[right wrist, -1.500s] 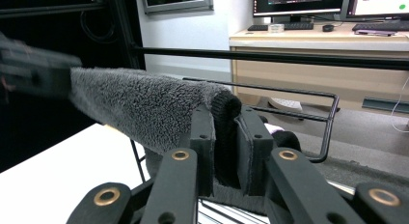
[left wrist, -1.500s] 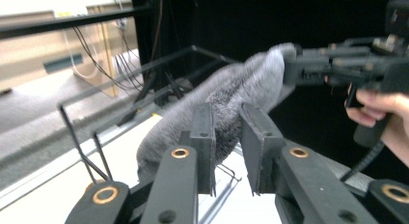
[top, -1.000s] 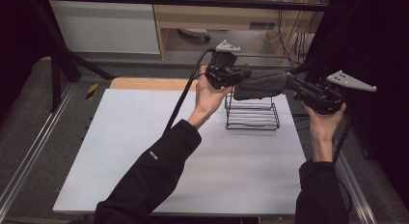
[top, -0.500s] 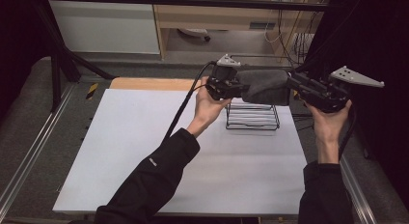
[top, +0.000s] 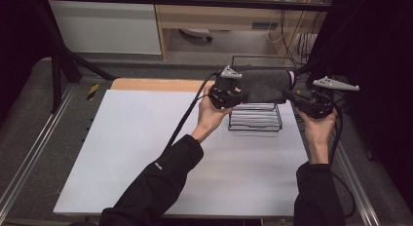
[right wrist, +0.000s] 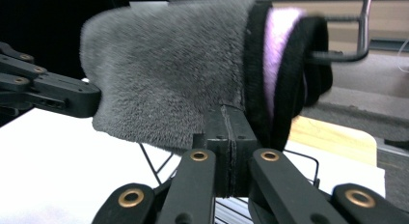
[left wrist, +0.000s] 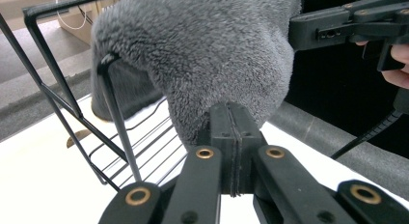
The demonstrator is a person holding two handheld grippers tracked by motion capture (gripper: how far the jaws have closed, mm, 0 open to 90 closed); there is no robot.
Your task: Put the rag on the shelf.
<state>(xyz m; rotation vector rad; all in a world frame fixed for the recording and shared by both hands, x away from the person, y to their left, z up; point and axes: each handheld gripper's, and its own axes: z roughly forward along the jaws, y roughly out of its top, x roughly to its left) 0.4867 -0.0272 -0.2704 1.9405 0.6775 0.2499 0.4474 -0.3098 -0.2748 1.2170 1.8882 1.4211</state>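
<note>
High view: I hold the sock (top: 263,85) stretched between left gripper (top: 242,95) and right gripper (top: 290,94), both clamped on it. It hangs over the rack (top: 255,118); draping it on the top bar remains.

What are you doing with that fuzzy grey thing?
A person holds a gripper in each hand, and both pinch a fluffy grey cloth stretched between them. The left gripper grips one end, and the right gripper, whose jaws have just closed, grips the end with the black and purple edge. The cloth hangs over a black wire rack at the far side of the white table.
</note>
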